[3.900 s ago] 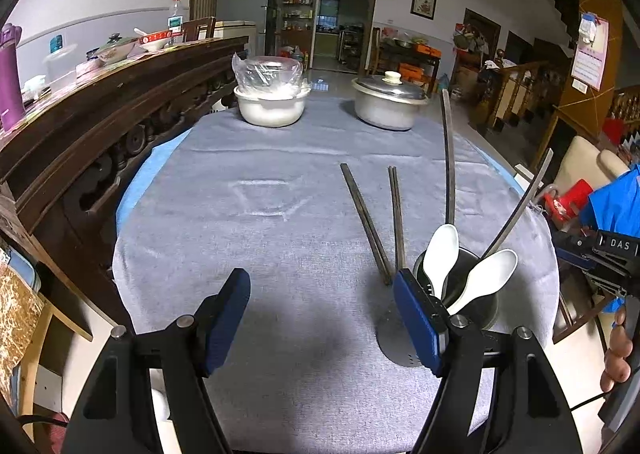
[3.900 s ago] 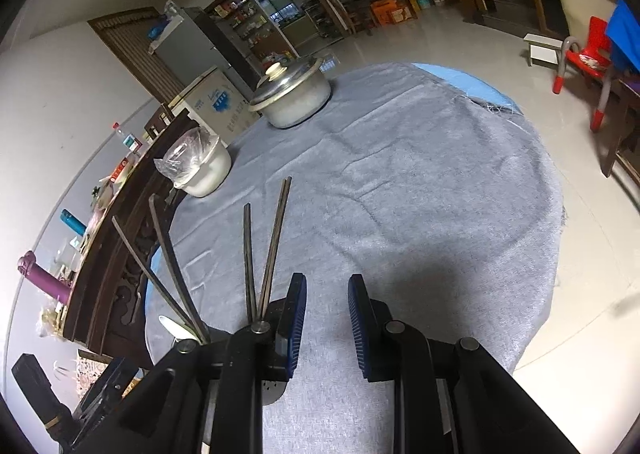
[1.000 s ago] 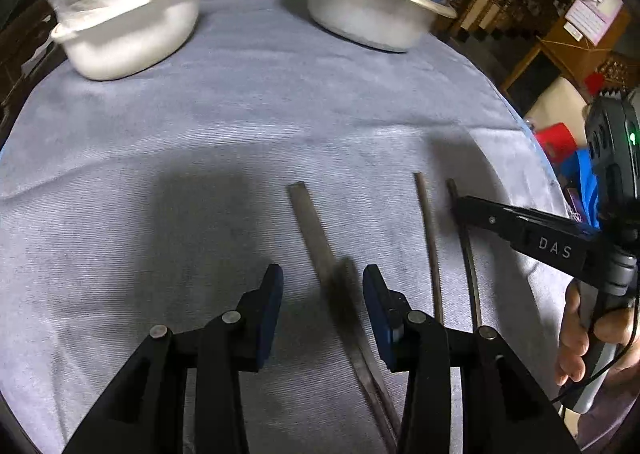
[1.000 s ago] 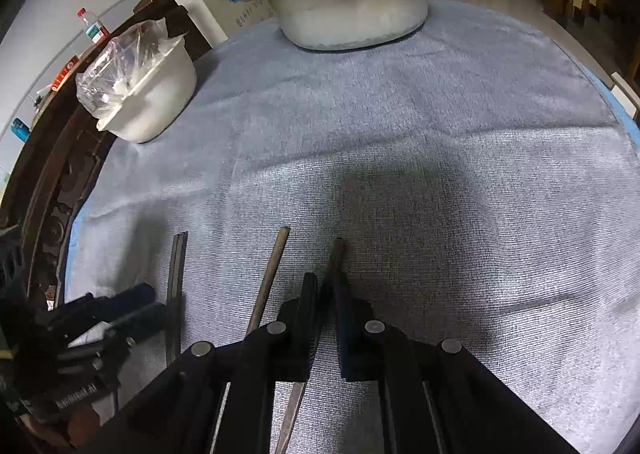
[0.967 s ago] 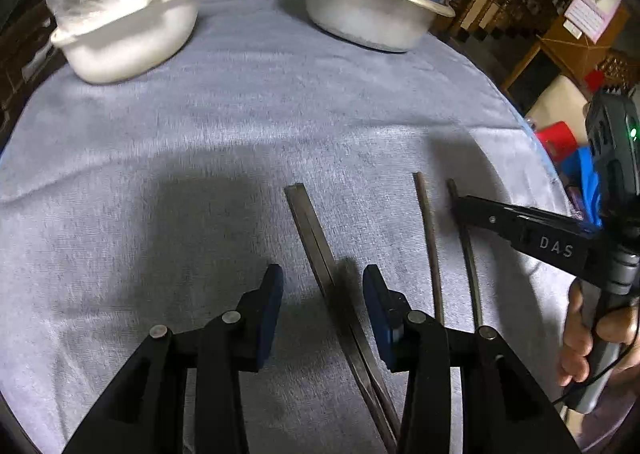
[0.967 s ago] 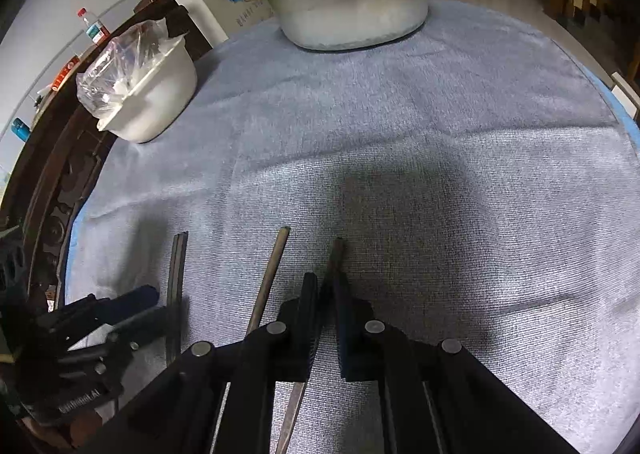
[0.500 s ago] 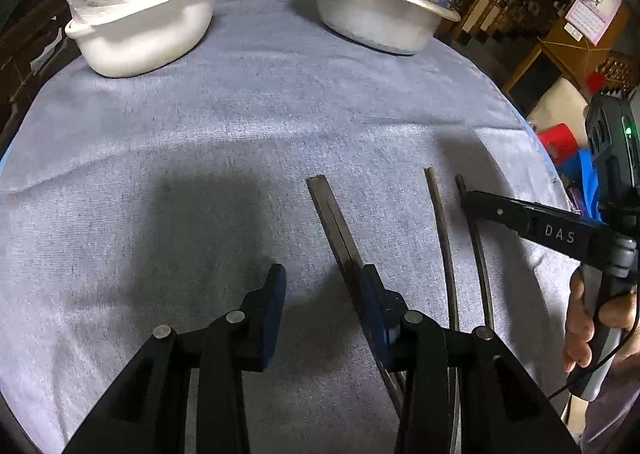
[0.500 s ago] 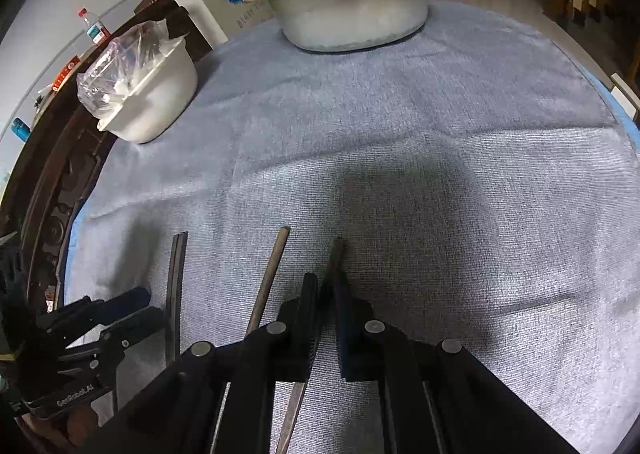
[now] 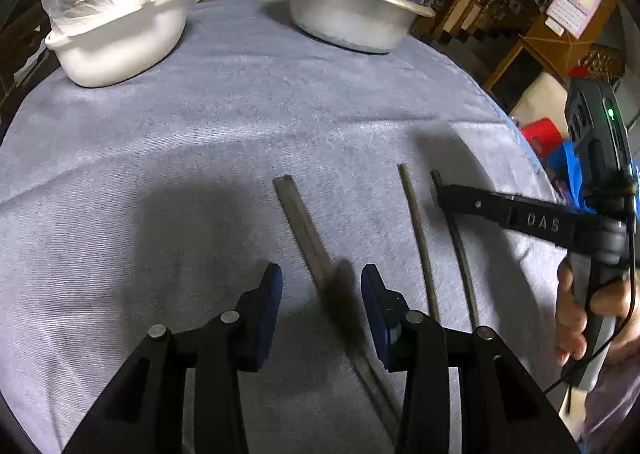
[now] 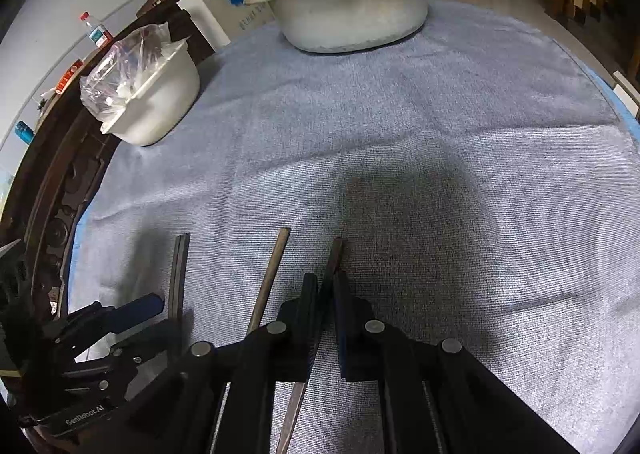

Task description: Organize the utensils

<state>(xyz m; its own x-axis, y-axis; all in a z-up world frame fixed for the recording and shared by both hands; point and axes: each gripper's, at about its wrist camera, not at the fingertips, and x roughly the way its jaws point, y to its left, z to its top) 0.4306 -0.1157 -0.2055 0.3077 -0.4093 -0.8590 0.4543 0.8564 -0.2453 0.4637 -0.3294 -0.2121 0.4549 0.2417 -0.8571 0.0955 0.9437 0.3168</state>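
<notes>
- My left hand-held gripper (image 9: 321,294) (half open, empty) has slid to straddle the flat chopstick pair (image 9: 301,221) mid-bench (image 9: 120,173).
- Right hand-held gripper (image 10: 327,294) stays clamped on a single chopstick (image 10: 334,254); grasp next, I judge.

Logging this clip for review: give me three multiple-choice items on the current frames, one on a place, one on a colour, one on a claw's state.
1. Where does the white bowl stand relative to the lidded metal pot in the right wrist view?
A. To its left
B. To its right
C. Inside it

2. What colour are the pads of the left claw?
A. Red
B. Blue
C. Yellow

3. What is the right claw doing?
A. Open above the bare cloth
B. Shut on the rightmost chopstick
C. Shut on the pot's lid

Answers:
1. A, the bowl sits toward the table's left edge, the pot at the far middle.
2. B, both pads show blue against the black frame.
3. B, the jaws press together on the stick, whose tip juts out ahead of them.
</notes>
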